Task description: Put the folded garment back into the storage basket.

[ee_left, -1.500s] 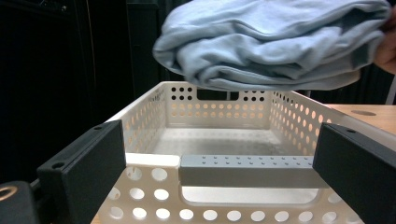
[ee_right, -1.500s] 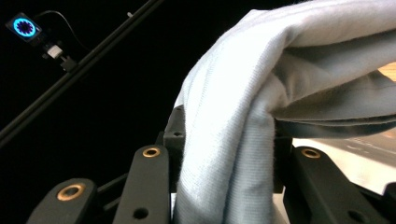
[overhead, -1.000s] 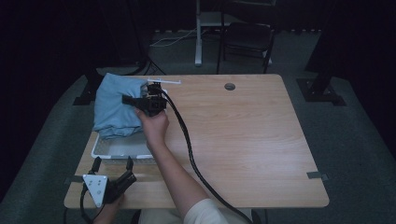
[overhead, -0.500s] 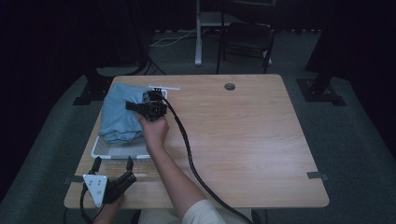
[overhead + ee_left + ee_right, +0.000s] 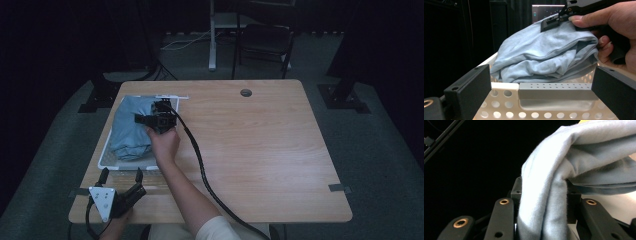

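A folded pale-blue cloth (image 5: 131,131), soft and finely knitted, lay heaped in a white perforated plastic tray (image 5: 106,159) near the left edge of a wood-grain table (image 5: 265,150) with rounded corners. The right gripper (image 5: 150,120), held in a hand (image 5: 164,144), reached over the tray's right rim, its black jaws pinched on a thick fold of the cloth. The left gripper (image 5: 120,176) rested just outside the tray's near rim, by the table's front edge, its blocky jaws spread wide with nothing between them. To the right of the tray, the tabletop lay bare and open.
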`<state>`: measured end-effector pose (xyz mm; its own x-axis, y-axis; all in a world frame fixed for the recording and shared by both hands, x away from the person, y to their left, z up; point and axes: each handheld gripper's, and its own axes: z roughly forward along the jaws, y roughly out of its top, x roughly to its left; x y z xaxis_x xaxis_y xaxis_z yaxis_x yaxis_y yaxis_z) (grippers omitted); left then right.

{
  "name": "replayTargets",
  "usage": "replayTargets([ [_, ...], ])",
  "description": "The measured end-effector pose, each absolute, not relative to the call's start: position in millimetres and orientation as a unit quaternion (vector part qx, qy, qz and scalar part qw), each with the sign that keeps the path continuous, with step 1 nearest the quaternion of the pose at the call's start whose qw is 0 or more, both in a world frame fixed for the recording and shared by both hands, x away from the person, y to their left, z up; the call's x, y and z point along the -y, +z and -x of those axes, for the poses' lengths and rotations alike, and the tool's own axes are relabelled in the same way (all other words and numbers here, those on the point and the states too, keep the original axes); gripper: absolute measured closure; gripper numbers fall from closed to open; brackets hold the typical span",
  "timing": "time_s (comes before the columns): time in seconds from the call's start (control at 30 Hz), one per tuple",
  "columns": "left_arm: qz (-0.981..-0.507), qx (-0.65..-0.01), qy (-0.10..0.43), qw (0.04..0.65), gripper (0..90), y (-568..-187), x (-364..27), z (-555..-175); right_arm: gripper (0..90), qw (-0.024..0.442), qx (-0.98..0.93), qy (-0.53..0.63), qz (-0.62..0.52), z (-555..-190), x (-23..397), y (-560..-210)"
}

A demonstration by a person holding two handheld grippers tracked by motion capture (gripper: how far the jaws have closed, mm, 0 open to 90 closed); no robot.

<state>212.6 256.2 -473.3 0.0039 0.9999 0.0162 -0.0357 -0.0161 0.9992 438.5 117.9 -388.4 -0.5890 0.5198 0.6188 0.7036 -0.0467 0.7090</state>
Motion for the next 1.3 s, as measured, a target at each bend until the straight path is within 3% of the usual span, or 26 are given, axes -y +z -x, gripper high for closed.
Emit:
replayTargets([
  [0.17,-0.496,-0.486,0.511,0.506,3.9,-473,-256,-213,59.8,0.095,0.693,-0.558,0.446,-440,-120,-389],
  [0.53,-0.497,-0.486,0.511,0.505,3.9,-473,-256,-213,59.6,0.069,0.716,-0.535,0.443,-438,-117,-387],
  [0.7,-0.497,-0.486,0.511,0.505,3.9,-473,-256,-213,54.2,0.076,0.728,-0.517,0.443,-440,-119,-389],
  [0.93,-0.497,-0.486,0.511,0.505,3.9,-473,-256,-213,53.3,0.077,0.738,-0.511,0.434,-440,-121,-390],
  [1.03,-0.497,-0.486,0.511,0.505,3.9,-473,-256,-213,44.9,0.069,0.747,-0.503,0.43,-440,-123,-389],
  [1.13,-0.497,-0.486,0.511,0.505,3.9,-473,-256,-213,30.4,0.064,0.765,-0.48,0.425,-442,-129,-388],
  [1.3,-0.497,-0.486,0.511,0.505,3.9,-473,-256,-213,21.7,0.05,0.79,-0.446,0.417,-441,-137,-388],
])
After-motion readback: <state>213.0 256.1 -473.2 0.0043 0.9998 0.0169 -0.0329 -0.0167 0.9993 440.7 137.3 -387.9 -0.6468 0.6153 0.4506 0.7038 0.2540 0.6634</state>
